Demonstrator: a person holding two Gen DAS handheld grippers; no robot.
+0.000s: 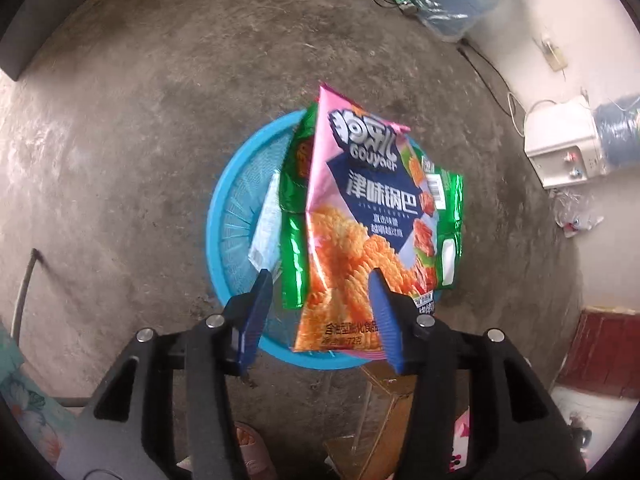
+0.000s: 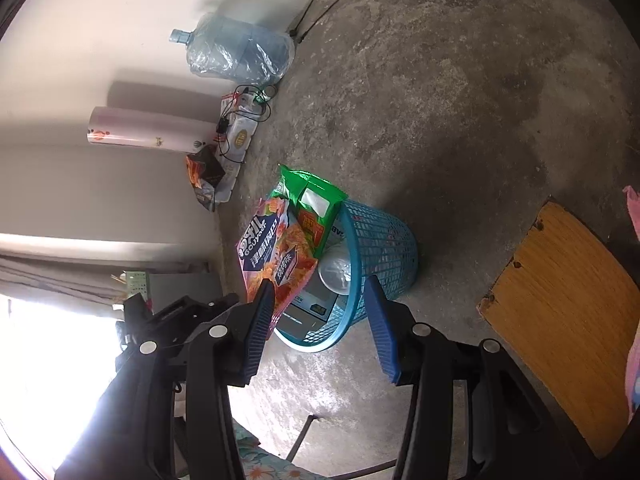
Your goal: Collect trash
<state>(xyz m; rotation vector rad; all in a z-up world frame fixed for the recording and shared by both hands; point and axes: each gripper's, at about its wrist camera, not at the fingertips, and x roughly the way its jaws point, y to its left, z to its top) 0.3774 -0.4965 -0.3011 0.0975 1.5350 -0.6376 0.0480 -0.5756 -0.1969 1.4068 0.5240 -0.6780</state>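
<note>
Snack bag [image 1: 352, 216] seemingly overhanging basket rim [image 1: 224, 184]

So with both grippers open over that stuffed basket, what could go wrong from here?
1. The pink snack bag sits high, leaning over the blue basket's rim; it could tip onto the floor.
2. The green bag also stands well above the rim, so pressing the pile down may push it out.
3. The basket looks light; a nudge from the left gripper or right gripper might topple it.
</note>
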